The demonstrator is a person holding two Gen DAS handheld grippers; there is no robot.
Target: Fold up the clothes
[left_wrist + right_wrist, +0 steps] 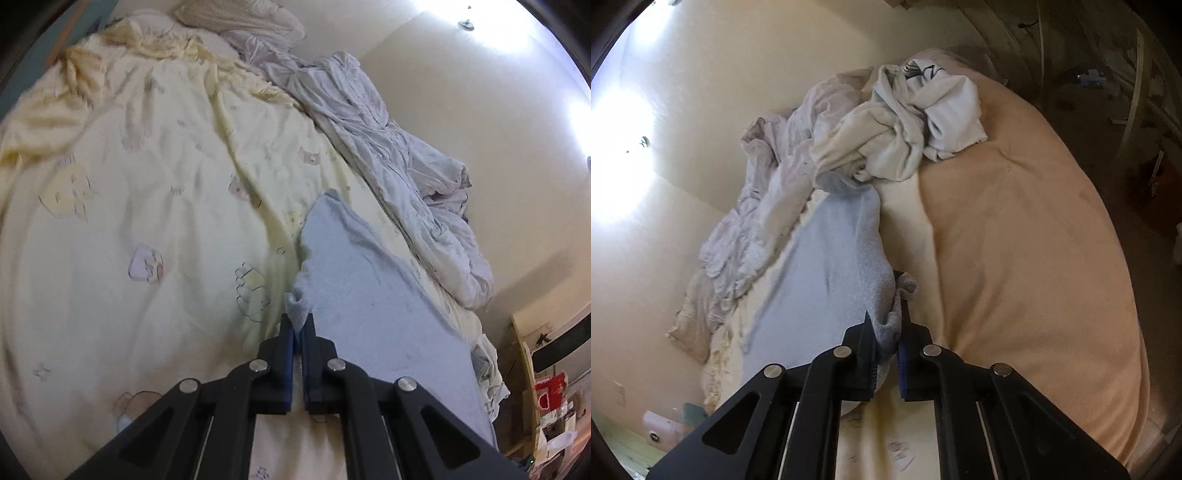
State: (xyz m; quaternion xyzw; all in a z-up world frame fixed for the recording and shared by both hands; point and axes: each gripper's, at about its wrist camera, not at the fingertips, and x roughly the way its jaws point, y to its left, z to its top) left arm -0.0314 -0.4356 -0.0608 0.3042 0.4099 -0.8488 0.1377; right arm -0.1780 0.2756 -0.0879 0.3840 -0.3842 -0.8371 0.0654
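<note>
A light blue towel [376, 288] lies stretched across the bed. In the left wrist view my left gripper [297, 321] is shut on one corner of it, a small tuft of the cloth poking up between the blue pads. The same towel [827, 258] shows in the right wrist view, where my right gripper [886, 325] is shut on its other near corner, a bunched fold squeezed between the jaws. Both corners sit lifted slightly off the bedding. The towel's far end runs toward the pile of clothes [901, 129].
A pale yellow printed cover [147, 206] spreads left, a peach blanket [1027, 251] right. Crumpled white bedding [388, 147] runs along the wall. White garments are heaped at the bed's far end. A cluttered shelf [546, 398] stands beyond the bed.
</note>
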